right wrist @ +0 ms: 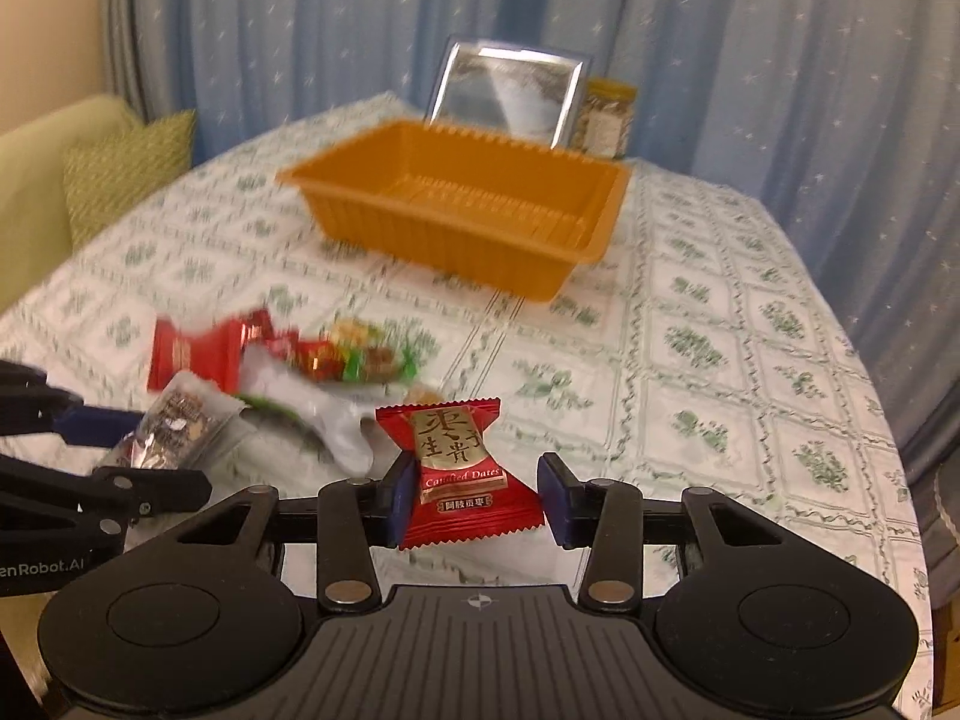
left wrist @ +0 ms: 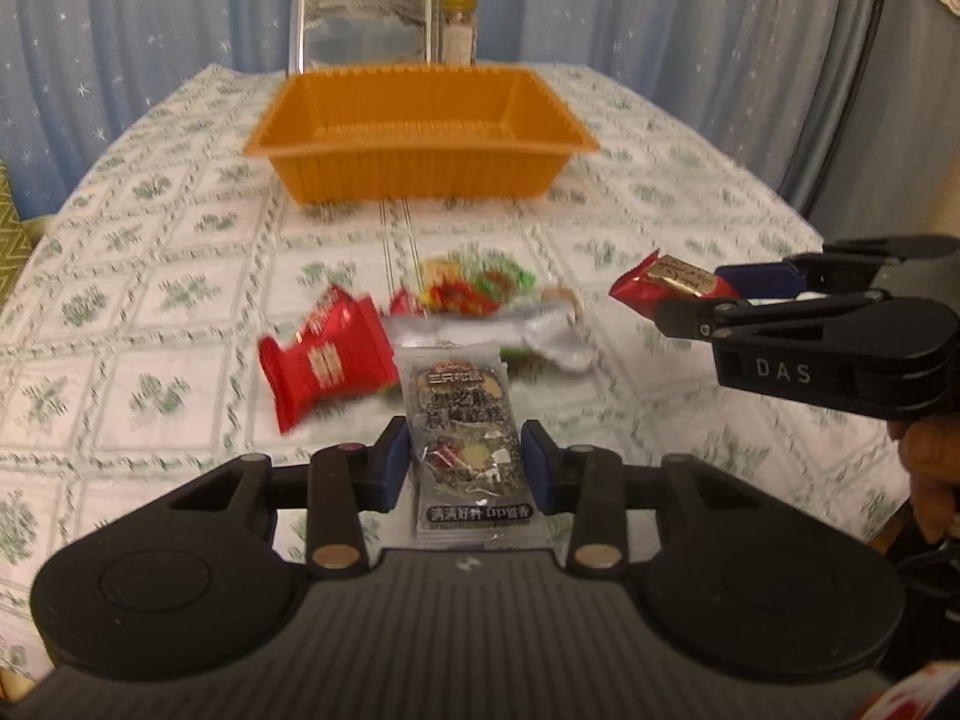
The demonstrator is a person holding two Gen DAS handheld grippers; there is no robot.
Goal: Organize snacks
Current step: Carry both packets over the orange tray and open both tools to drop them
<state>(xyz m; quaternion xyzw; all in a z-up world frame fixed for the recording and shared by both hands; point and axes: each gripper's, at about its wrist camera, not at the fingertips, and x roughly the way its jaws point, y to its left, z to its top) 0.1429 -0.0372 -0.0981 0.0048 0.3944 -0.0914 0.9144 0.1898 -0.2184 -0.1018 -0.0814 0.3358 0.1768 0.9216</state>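
Left gripper [left wrist: 467,468] pinching grey snack packet [left wrist: 465,420]; right gripper [right wrist: 474,501] pinching red date candy [right wrist: 459,468]. Snack pile [left wrist: 444,324] mid-frame, orange tray [left wrist: 420,132] beyond, nothing between; mirror [left wrist: 366,30], jar [left wrist: 459,30] behind tray.

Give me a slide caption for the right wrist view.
Right gripper holds a red candied-dates packet above the floral tablecloth, orange tray empty beyond.

Bare tablecloth [right wrist: 690,324] lies between snack pile [right wrist: 336,360] and tray [right wrist: 480,240].
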